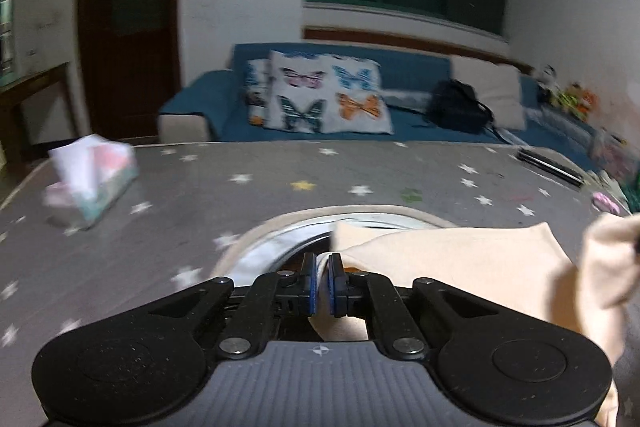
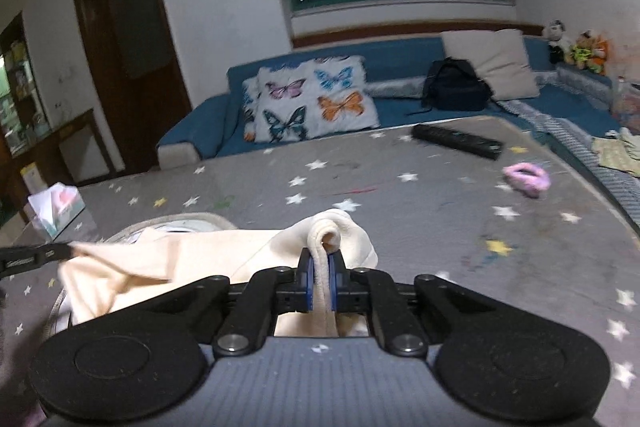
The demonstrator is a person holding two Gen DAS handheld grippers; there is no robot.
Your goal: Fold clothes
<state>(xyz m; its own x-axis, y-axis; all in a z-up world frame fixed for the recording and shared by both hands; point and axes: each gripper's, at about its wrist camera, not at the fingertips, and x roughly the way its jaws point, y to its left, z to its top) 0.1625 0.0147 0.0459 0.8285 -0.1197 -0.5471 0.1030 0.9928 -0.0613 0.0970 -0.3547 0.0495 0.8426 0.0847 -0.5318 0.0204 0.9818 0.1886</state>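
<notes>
Ahead of my left hand-held gripper (image 1: pixel 322 259): the grey starred worktop (image 1: pixel 240 195) lies bare up to its far edge.
Left side: a tissue box (image 1: pixel 94 179) stands near the worktop's left edge, the only thing I see blocking that flank.
Under my grippers: a cream garment (image 2: pixel 168 263) drapes over a round basin rim (image 1: pixel 288 223), filling the near middle.
Between grippers: the cloth spans the gap to my right hand-held gripper (image 2: pixel 322 263).
Right side: a pink hair tie (image 2: pixel 526 179) lies in the open; a black power strip (image 2: pixel 458 141) lies along the far edge.
Middle right: clear starred surface, room to pass.
Beyond: a blue sofa (image 2: pixel 400 75) closes the back.
</notes>
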